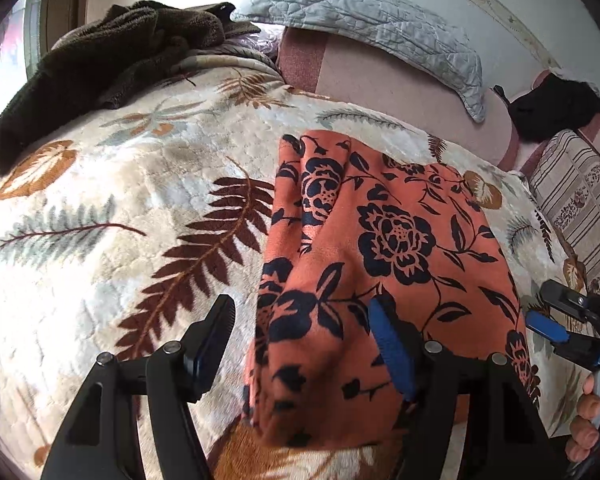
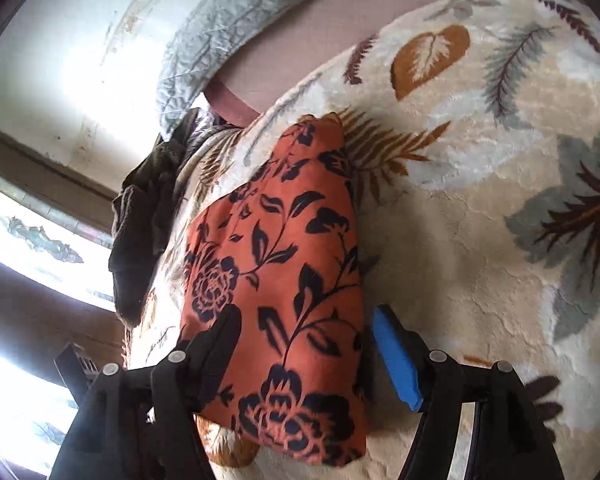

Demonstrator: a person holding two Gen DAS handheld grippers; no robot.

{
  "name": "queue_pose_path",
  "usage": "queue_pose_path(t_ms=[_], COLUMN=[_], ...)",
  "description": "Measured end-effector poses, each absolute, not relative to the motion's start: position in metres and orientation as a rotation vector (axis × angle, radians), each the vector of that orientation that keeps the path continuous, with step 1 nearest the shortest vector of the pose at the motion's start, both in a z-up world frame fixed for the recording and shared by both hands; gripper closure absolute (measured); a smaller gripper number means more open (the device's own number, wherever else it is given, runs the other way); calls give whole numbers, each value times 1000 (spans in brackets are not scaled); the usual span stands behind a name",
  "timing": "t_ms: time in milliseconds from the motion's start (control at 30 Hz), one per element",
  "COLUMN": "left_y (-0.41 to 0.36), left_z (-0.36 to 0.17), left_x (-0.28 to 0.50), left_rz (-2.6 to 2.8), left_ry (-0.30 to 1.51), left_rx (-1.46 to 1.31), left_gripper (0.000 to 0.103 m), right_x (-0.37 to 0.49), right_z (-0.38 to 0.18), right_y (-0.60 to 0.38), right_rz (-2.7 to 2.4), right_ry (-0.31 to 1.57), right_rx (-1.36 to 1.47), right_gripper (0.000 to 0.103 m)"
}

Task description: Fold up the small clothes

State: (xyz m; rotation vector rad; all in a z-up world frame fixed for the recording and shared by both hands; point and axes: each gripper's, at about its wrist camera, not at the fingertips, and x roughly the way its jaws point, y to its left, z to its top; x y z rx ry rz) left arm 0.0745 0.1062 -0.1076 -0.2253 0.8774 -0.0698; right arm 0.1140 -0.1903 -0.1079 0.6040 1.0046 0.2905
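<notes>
An orange garment with a dark blue flower print (image 1: 380, 248) lies folded on a cream leaf-patterned blanket (image 1: 120, 208). My left gripper (image 1: 304, 320) is open just above its near left part, one finger over the blanket and one over the cloth, holding nothing. My right gripper (image 2: 304, 332) is open over the garment (image 2: 284, 272), its jaws on either side of the near end, holding nothing. The right gripper also shows at the right edge of the left wrist view (image 1: 560, 320).
A dark brown fleece garment (image 1: 100, 60) lies heaped at the far left of the blanket. A grey quilted pillow (image 1: 380, 20) leans on the pink headboard (image 1: 400, 76). A black item (image 1: 548, 108) and a striped cushion (image 1: 580, 200) sit at the right. A window (image 2: 28, 240) is beyond the bed.
</notes>
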Motion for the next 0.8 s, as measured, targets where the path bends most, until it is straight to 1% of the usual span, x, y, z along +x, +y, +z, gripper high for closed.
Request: queue_pose_path(t_ms=[100, 167, 200, 233, 267, 333, 367, 533, 600, 667, 800], left_y=[111, 113, 114, 117, 120, 122, 121, 120, 122, 122, 124], left_z=[-99, -107, -116, -126, -133, -134, -132, -133, -136, -136, -136], left_x=[50, 44, 46, 49, 50, 49, 48, 46, 46, 48, 48], left_rz=[-34, 3, 28, 36, 31, 36, 37, 33, 29, 20, 6], left_ry=[854, 882, 923, 966, 978, 972, 970, 950, 956, 958, 954], left_rx=[-198, -163, -148, -148, -169, -185, -181, -170, -192, -196, -207], left_gripper=[32, 32, 32, 32, 32, 32, 32, 32, 32, 32, 32], right_x=[72, 52, 49, 47, 53, 66, 68, 56, 61, 69, 65], right_z=[-85, -75, -75, -79, -90, -127, -138, -103, -112, -135, -118], right_y=[-184, -172, -163, -155, -148, -139, -139, -133, -130, -132, -130], right_rz=[332, 403, 443, 484, 505, 498, 474, 519, 518, 480, 485], right_ry=[944, 911, 909, 917, 945, 1093, 1124, 1002, 1031, 1103, 1056], right_rx=[512, 469, 447, 437, 443, 464, 470, 472, 451, 461, 479], right_gripper=[31, 30, 26, 24, 23, 22, 22, 19, 18, 18, 18])
